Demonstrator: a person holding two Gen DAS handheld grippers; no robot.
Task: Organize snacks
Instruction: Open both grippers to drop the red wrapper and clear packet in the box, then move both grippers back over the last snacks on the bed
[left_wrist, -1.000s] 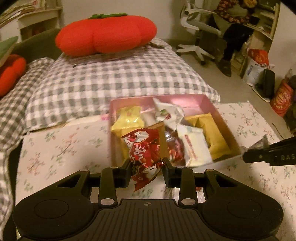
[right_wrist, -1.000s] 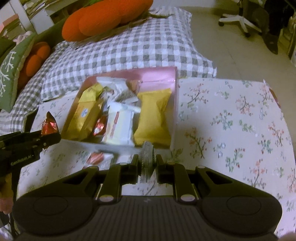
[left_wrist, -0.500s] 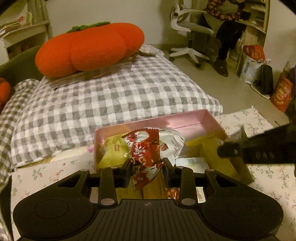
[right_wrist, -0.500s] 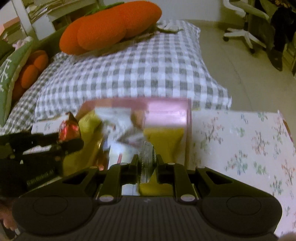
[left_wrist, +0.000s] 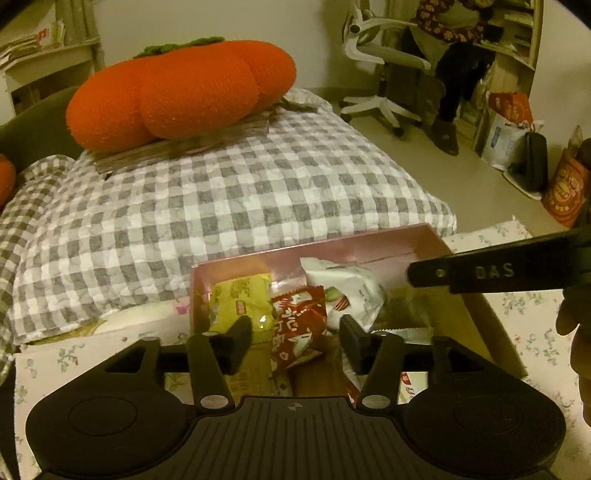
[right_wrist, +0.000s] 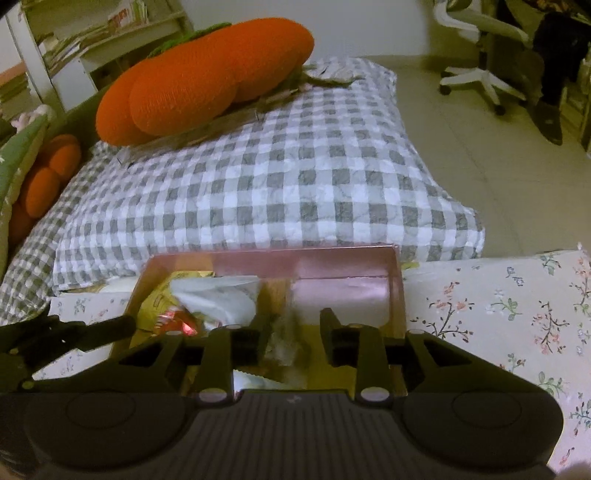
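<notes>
A pink box (left_wrist: 369, 246) on the floral tablecloth holds several snack packets: a yellow one (left_wrist: 240, 304), a white one (left_wrist: 347, 291) and a red one (left_wrist: 299, 328). My left gripper (left_wrist: 295, 341) is open over the box, the red packet loose between its fingers. My right gripper (right_wrist: 290, 338) is open over the same box (right_wrist: 343, 266), with a small silvery packet (right_wrist: 282, 341) loose between its fingers. The right gripper's finger (left_wrist: 491, 271) crosses the left wrist view. The left gripper (right_wrist: 74, 332) shows at the left of the right wrist view.
A grey checked pillow (left_wrist: 229, 192) with an orange pumpkin plush (left_wrist: 177, 92) lies just behind the box. The floral tablecloth (right_wrist: 517, 306) extends to the right. A white office chair (left_wrist: 376, 66) and bags (left_wrist: 509, 125) stand on the floor beyond.
Both grippers moved forward over the pink box and opened. The left let go of the red packet and the right let go of the silvery packet.
</notes>
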